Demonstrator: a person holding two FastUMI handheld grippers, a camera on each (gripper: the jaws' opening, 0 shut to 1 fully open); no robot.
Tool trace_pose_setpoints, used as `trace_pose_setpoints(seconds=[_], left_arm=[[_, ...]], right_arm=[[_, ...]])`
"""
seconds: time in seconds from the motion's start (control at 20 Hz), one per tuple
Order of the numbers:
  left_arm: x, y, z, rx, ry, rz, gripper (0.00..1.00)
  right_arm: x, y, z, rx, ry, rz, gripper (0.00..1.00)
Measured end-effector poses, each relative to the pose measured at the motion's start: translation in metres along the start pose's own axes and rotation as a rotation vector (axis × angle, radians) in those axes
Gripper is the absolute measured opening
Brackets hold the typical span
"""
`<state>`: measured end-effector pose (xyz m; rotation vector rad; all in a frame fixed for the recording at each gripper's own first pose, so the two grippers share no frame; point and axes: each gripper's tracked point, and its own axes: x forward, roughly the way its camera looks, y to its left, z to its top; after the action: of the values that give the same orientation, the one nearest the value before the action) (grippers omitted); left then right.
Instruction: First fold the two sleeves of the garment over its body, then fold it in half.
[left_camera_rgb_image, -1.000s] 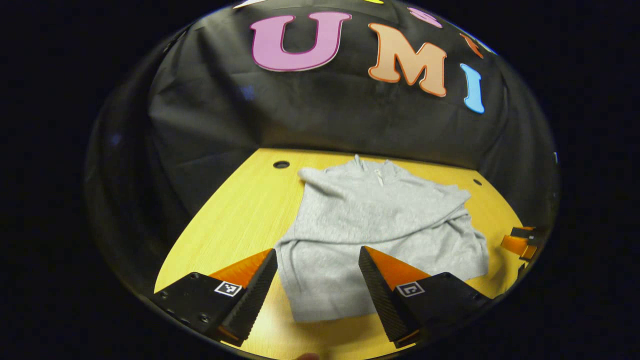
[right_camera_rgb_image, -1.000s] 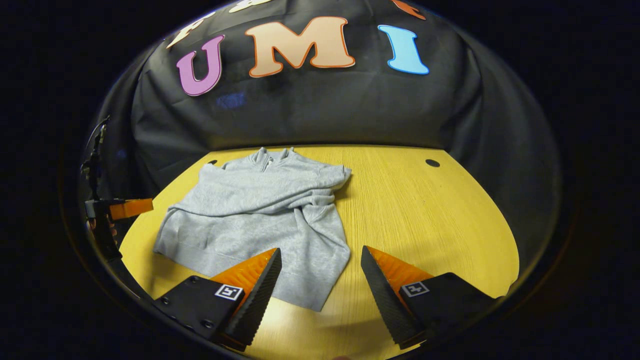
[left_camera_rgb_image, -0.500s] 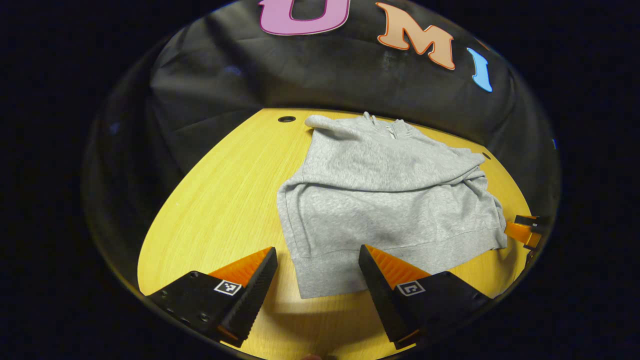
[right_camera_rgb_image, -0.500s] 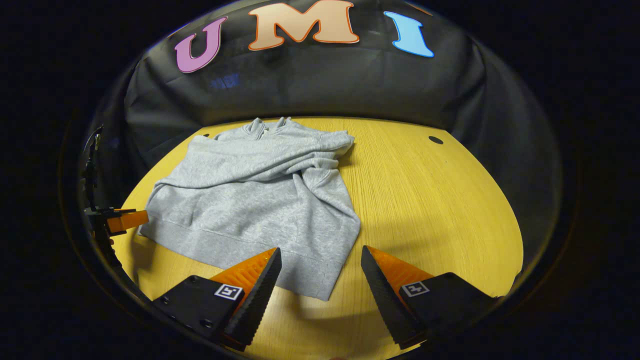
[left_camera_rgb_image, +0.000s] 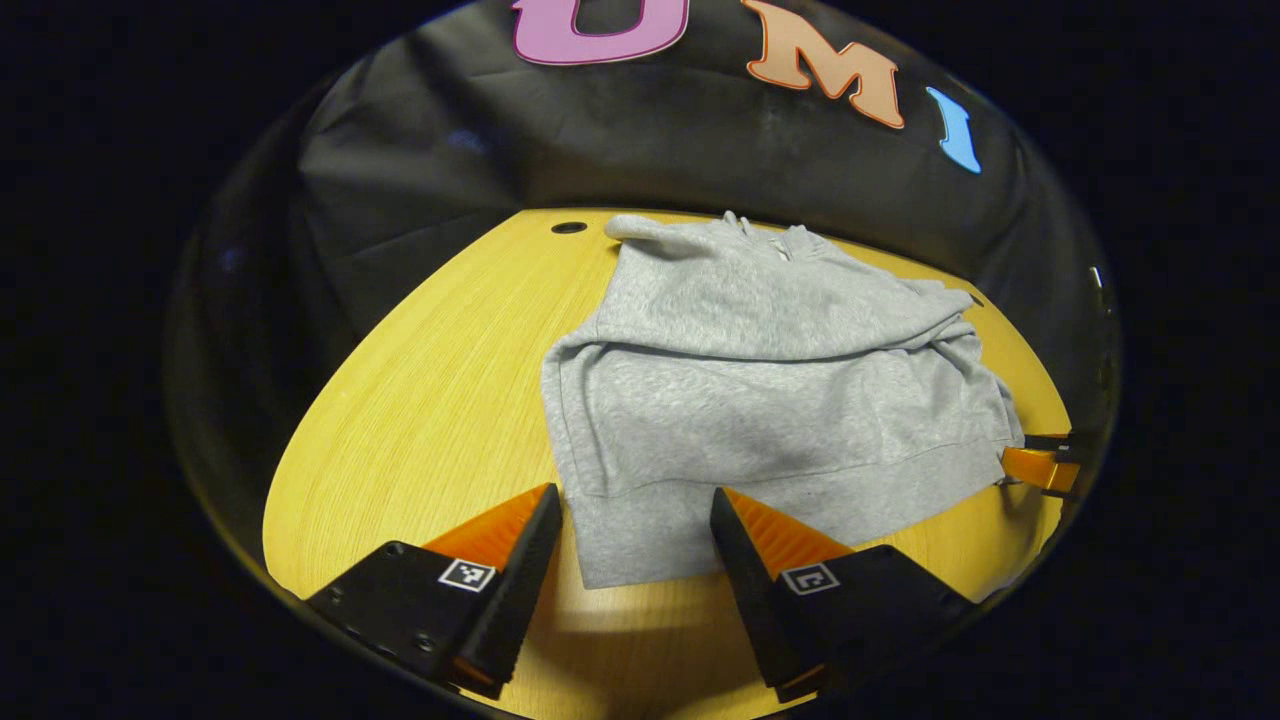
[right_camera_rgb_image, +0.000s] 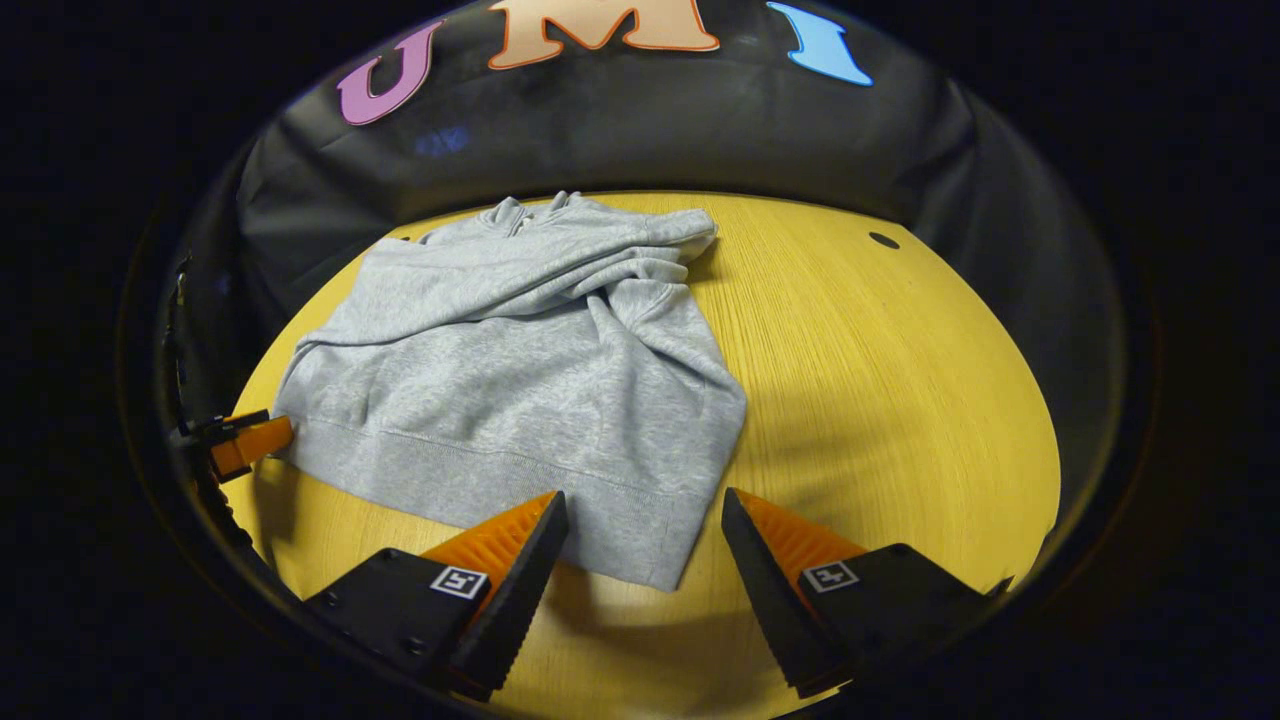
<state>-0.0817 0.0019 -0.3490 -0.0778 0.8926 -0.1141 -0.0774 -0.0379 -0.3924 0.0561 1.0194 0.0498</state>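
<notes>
Overhead light falls bright on the yellow wood-grain surface (left_camera_rgb_image: 430, 400), with a pale glare patch just near the crumpled grey fabric garment (left_camera_rgb_image: 770, 400). Soft shadows pool under its hem. Fisheye bending curves the surface's edges; focus stays sharp.

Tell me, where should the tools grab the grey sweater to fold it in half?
Probably the two near corners of the grey fleece sweater: its ribbed hem lies flat nearest both open tools, left tool and right tool. Come in low from the near table edge, then carry the hem towards the collar.
</notes>
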Motion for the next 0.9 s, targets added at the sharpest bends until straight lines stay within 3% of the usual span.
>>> trace_pose_setpoints(seconds=[0.1, 0.15, 0.2, 0.25, 0.3, 0.35, 0.45, 0.5, 0.55, 0.6, 0.65, 0.9], left_arm=[[0.001, -0.005, 0.001, -0.002, -0.004, -0.021, 0.75], [0.002, -0.007, 0.003, -0.002, -0.010, -0.036, 0.59], [0.004, -0.011, 0.002, -0.003, -0.006, -0.052, 0.51], [0.006, -0.013, 0.004, -0.008, -0.010, -0.066, 0.38], [0.007, -0.015, 0.006, -0.024, -0.007, -0.077, 0.31], [0.008, -0.015, 0.007, -0.040, -0.007, -0.080, 0.18], [0.009, -0.016, 0.007, -0.060, 0.007, -0.084, 0.11], [0.010, -0.017, 0.008, -0.062, 0.011, -0.088, 0.10], [0.010, -0.017, 0.009, -0.062, 0.015, -0.091, 0.06], [0.010, -0.017, 0.010, -0.060, 0.018, -0.091, 0.05], [0.011, -0.017, 0.009, -0.059, 0.031, -0.090, 0.00], [0.005, -0.019, 0.004, -0.092, 0.080, -0.098, 0.00]], right_arm=[[-0.001, 0.004, -0.001, -0.005, 0.009, 0.022, 0.98], [0.001, 0.004, -0.001, -0.015, 0.015, 0.025, 0.87], [0.000, 0.010, -0.001, -0.014, 0.023, 0.056, 0.85], [0.000, 0.011, -0.001, -0.006, 0.027, 0.056, 0.71], [0.002, 0.013, -0.002, -0.013, 0.032, 0.057, 0.57], [0.002, 0.018, -0.005, 0.000, 0.046, 0.090, 0.56], [0.005, 0.018, -0.005, 0.071, 0.066, 0.101, 0.27], [0.005, 0.018, -0.003, 0.099, 0.075, 0.112, 0.19], [0.003, 0.017, -0.002, 0.135, 0.079, 0.123, 0.19], [0.005, 0.018, -0.003, 0.145, 0.088, 0.130, 0.08], [0.006, 0.017, -0.002, 0.138, 0.086, 0.127, 0.07], [0.000, 0.020, -0.004, 0.106, 0.099, 0.121, 0.07]])
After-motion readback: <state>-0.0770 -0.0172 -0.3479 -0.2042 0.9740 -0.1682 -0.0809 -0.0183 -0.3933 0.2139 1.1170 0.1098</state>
